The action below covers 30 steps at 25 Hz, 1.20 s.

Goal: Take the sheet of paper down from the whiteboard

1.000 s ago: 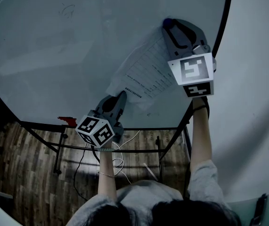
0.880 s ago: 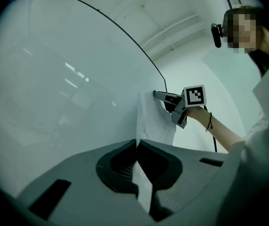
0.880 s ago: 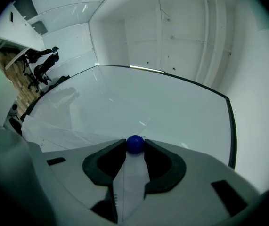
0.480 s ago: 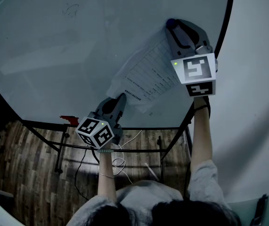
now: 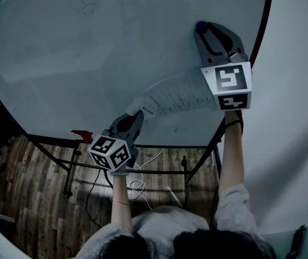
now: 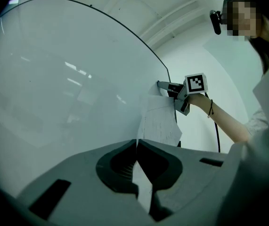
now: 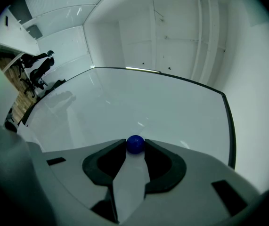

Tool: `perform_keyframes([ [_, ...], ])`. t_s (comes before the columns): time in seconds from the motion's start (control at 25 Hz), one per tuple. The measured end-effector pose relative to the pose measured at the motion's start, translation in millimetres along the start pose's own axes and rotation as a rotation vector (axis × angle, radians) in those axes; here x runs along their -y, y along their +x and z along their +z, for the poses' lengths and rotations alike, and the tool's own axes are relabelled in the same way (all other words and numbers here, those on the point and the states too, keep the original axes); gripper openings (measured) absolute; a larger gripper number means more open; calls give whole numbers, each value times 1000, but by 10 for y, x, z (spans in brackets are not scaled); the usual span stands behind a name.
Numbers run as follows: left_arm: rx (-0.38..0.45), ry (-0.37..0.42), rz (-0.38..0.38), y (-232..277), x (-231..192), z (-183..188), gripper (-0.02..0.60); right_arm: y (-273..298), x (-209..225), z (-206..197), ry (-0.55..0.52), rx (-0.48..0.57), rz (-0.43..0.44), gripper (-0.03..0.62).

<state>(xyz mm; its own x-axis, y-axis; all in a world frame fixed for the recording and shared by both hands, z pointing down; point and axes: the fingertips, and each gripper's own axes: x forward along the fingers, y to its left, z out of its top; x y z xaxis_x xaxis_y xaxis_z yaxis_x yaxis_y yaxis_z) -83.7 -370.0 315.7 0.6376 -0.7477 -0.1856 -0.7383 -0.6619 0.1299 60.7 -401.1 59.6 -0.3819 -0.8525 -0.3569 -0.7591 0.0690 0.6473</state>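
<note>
Currently the left gripper (image 5: 138, 114) pinches shut on the lower corner of the sheet of paper (image 5: 178, 95), which bows off the whiteboard (image 5: 89, 63) up to the blue magnet (image 7: 134, 144) gripped between the tips of the right gripper (image 5: 202, 30); tugging before that magnet lifts could tear it.

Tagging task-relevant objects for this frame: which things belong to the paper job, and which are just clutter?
Job: paper, whiteboard, blue magnet, left tongs (shut on paper), right tongs (on magnet).
Clutter: red item by board's edge, floor cable, chairs.
</note>
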Motion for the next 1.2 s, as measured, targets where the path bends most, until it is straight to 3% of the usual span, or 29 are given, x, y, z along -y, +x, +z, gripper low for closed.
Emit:
perform_keyframes([
  [0.6, 10, 4, 12, -57, 48, 57, 5, -187, -36, 18, 56, 28, 30, 121],
  [1.2, -25, 31, 36, -254, 141, -15, 5, -564, -371, -238, 142, -29, 78, 92],
])
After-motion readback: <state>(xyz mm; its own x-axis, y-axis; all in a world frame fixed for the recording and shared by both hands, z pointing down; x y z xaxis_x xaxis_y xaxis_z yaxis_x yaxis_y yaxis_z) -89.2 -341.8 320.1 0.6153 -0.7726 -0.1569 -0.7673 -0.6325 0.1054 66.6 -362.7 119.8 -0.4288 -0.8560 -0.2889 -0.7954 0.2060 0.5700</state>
